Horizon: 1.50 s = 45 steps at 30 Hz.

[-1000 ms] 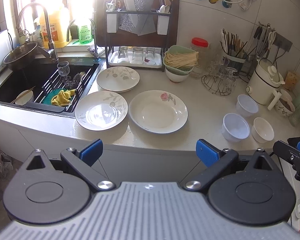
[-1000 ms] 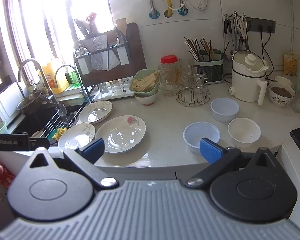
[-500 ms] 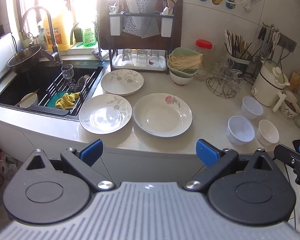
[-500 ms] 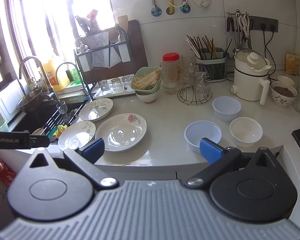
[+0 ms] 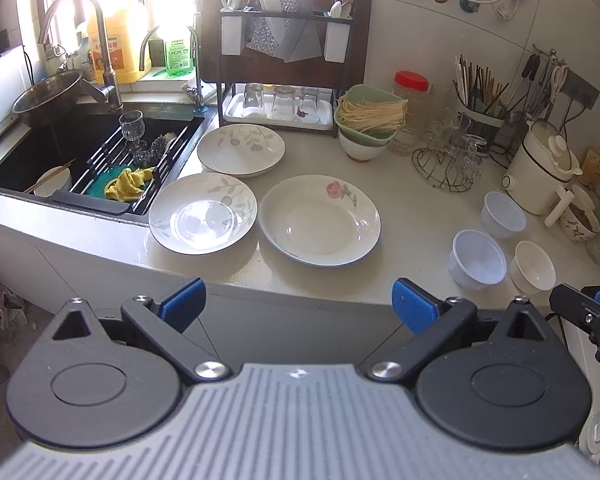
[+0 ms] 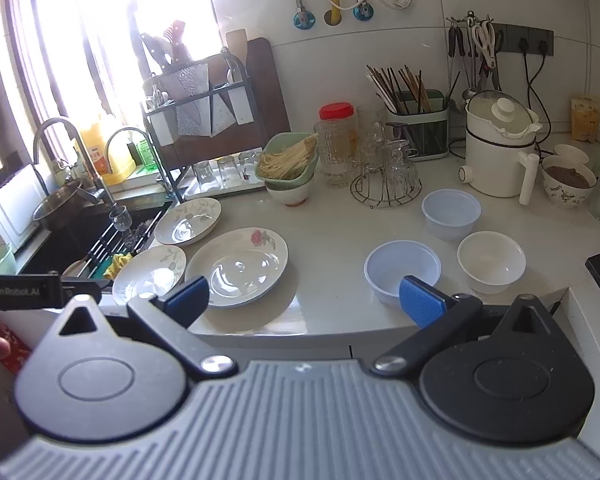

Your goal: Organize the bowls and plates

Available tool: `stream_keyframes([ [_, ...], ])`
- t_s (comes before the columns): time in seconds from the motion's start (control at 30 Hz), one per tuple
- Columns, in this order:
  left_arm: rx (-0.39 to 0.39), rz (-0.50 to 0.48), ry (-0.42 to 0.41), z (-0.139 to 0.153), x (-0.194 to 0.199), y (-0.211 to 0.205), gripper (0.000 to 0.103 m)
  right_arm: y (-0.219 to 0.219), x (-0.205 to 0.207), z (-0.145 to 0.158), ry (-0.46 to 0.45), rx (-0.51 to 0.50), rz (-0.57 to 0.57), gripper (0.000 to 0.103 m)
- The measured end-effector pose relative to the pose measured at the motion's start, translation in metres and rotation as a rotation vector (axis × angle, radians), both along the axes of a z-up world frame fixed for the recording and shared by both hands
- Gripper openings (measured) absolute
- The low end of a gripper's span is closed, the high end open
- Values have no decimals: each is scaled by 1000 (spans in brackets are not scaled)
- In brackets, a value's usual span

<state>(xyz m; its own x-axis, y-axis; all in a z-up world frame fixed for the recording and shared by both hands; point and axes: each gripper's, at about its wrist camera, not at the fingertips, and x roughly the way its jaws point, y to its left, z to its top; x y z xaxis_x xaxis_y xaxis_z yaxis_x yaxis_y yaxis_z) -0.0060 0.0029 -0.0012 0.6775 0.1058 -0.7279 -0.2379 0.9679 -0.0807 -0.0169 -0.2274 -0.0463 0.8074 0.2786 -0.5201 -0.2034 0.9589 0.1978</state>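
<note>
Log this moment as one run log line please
left gripper open | right gripper open | three plates unstacked | three bowls apart | nothing held

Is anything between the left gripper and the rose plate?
Nothing visible. The left gripper is open, hanging off the counter's front edge, and the rose plate lies straight ahead with only bare countertop between; the leaf-pattern plate sits beside it.

White rose-printed plate (image 5: 320, 220), 2 pale-blue bowls (image 5: 478, 258), blue-tipped tongs (image 5: 298, 304)
</note>
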Motion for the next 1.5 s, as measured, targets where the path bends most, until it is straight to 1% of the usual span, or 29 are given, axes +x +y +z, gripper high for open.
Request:
stream_keyframes([
  [0.17, 5, 15, -4, -1, 1, 7, 101, 5, 4, -2, 0, -6, 21, 103],
  [0.33, 5, 33, 5, -3, 0, 14, 101, 7, 11, -8, 32, 10, 16, 103],
  [0.4, -7, 40, 10, -6, 0, 17, 101, 9, 13, -10, 41, 10, 19, 103],
  [0.5, -13, 43, 11, -9, -2, 17, 101, 12, 13, -12, 50, -17, 5, 103],
  [0.57, -22, 41, 19, -13, -3, 17, 101, 15, 14, -14, 53, -37, 0, 103],
  [0.67, -38, 46, 17, -17, -7, 16, 101, 14, 13, -15, 57, -28, 6, 103],
  [0.73, -47, 57, 14, -20, -8, 16, 101, 15, 13, -15, 52, -27, 14, 103],
  [0.8, -71, 79, 22, -24, -9, 17, 101, 14, 15, -15, 53, -32, 21, 103],
  [0.93, -109, 98, 25, -29, -7, 22, 101, 17, 22, -20, 123, -65, 19, 103],
  [1.03, -128, 94, 13, -32, -1, 28, 101, 16, 26, -20, 121, -80, -6, 103],
  [1.1, -138, 92, 10, -32, 4, 33, 101, 18, 31, -21, 129, -71, -24, 103],
  [1.2, -146, 73, 14, -35, 13, 40, 101, 23, 40, -23, 137, -35, -18, 103],
  [1.3, -140, 48, 29, -39, 25, 47, 101, 33, 42, -24, 124, -29, -6, 103],
  [1.43, -177, 44, -2, -37, 37, 71, 101, 47, 51, -25, 119, -17, 7, 103],
  [1.5, -186, 42, -1, -36, 46, 82, 101, 55, 57, -25, 123, -11, 7, 103],
])
